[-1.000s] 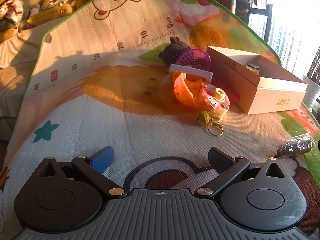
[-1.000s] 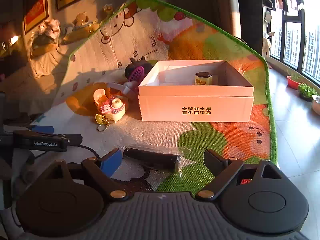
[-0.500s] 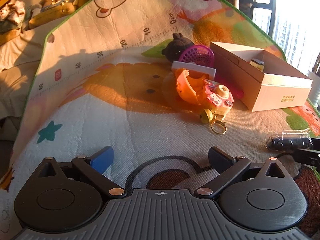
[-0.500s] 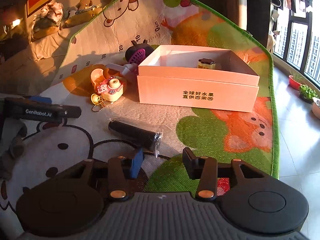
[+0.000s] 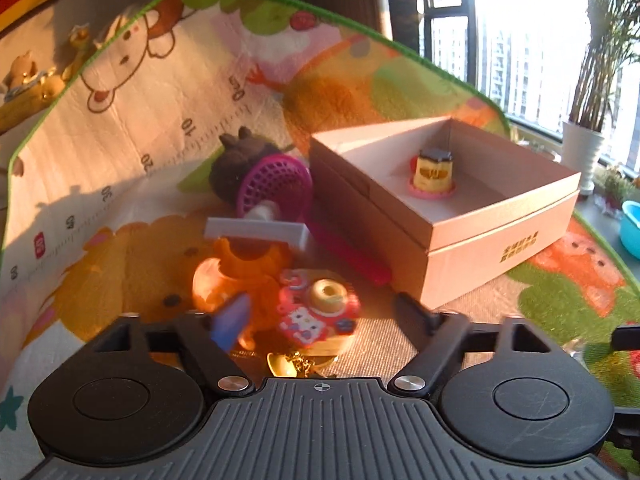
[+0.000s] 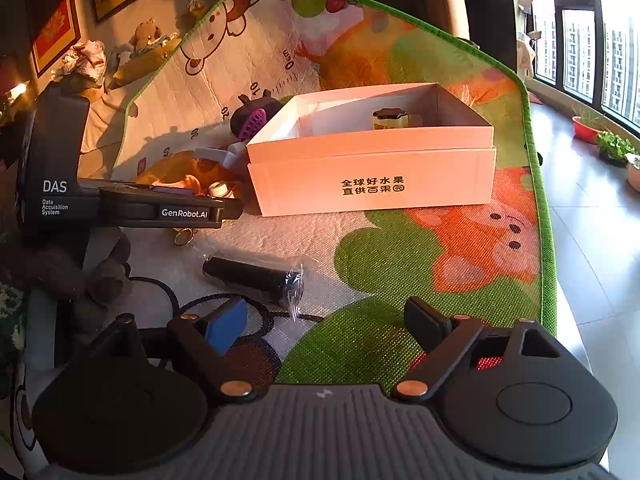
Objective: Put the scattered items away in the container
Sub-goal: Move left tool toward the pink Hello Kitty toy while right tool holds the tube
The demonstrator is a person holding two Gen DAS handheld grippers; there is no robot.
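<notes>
A white cardboard box point(image 5: 504, 236) point(image 6: 372, 148) stands on the play mat with a small yellow jar point(image 5: 433, 168) point(image 6: 389, 119) inside. Left of it lie a pink toy camera keychain point(image 5: 318, 312), an orange toy point(image 5: 236, 272), a purple mesh basket point(image 5: 276, 186) and a dark plush point(image 5: 236, 160). My left gripper point(image 5: 320, 312) is open, its fingers either side of the toy camera. My right gripper point(image 6: 324, 328) is open and empty, just short of a black cylinder in clear wrap point(image 6: 252, 274). The left gripper also shows in the right wrist view point(image 6: 172, 208).
The play mat point(image 6: 420, 248) curves up at the back. Tiled floor point(image 6: 592, 216) and potted plants point(image 6: 612, 148) lie to the right by the window. Plush toys point(image 6: 148, 36) sit on a ledge at the back left. A pink stick point(image 5: 348, 252) lies beside the box.
My left gripper has moved forward to the toy camera, which now sits between its fingers. My right gripper narrowed half a second ago and has opened wide again, near the wrapped cylinder.
</notes>
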